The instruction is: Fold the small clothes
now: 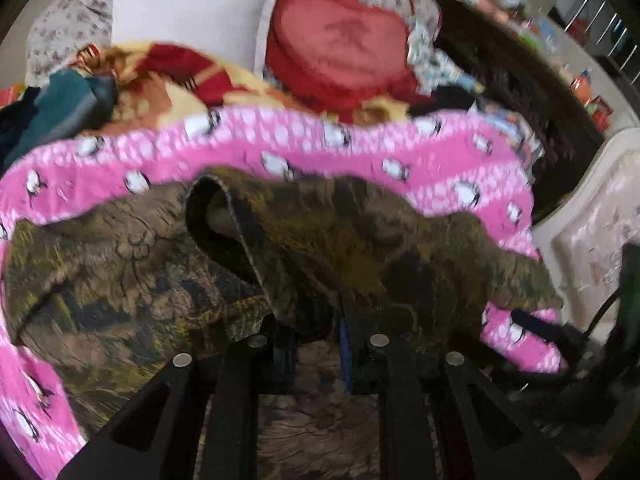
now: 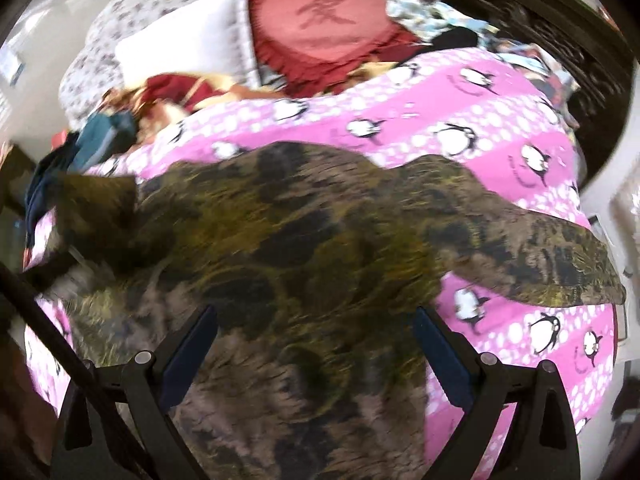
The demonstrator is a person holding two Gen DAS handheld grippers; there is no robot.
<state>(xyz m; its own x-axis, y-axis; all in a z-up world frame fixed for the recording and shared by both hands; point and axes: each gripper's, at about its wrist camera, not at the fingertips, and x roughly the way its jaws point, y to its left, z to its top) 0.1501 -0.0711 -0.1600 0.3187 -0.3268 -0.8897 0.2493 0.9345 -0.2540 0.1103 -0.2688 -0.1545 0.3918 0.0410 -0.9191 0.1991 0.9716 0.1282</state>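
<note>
A small camouflage garment (image 2: 304, 248), printed in olive, brown and black, lies spread on a bed, on top of a pink blanket (image 2: 500, 128) patterned with penguins. The pictures are blurred by motion, so fine detail is hard to read.

In the right wrist view, the garment's long axis runs roughly left to right across the bed. One narrow end, perhaps a sleeve or leg, reaches out to the right and lies flat on the pink blanket. The broad body of the garment sits directly under and in front of the right tool (image 2: 316, 344), whose blue-padded fingers stand wide apart above the cloth, clamped on nothing.

In the left wrist view, the left tool (image 1: 316, 344) has its fingers drawn close together on a fold of the camouflage garment (image 1: 360, 248), which drapes up from the fingertips. A hemmed edge curls over into a loop just beyond the tool. The exact pinch point is hidden by cloth, but the tool appears to be gripping it.

The left hand therefore seems to carry one part over, while the right is nearer the free body and outstretched end.

Behind the blanket lie a red heart-shaped cushion (image 2: 320, 28), a white pillow (image 1: 188, 16) and more loose clothes (image 1: 60, 112).
</note>
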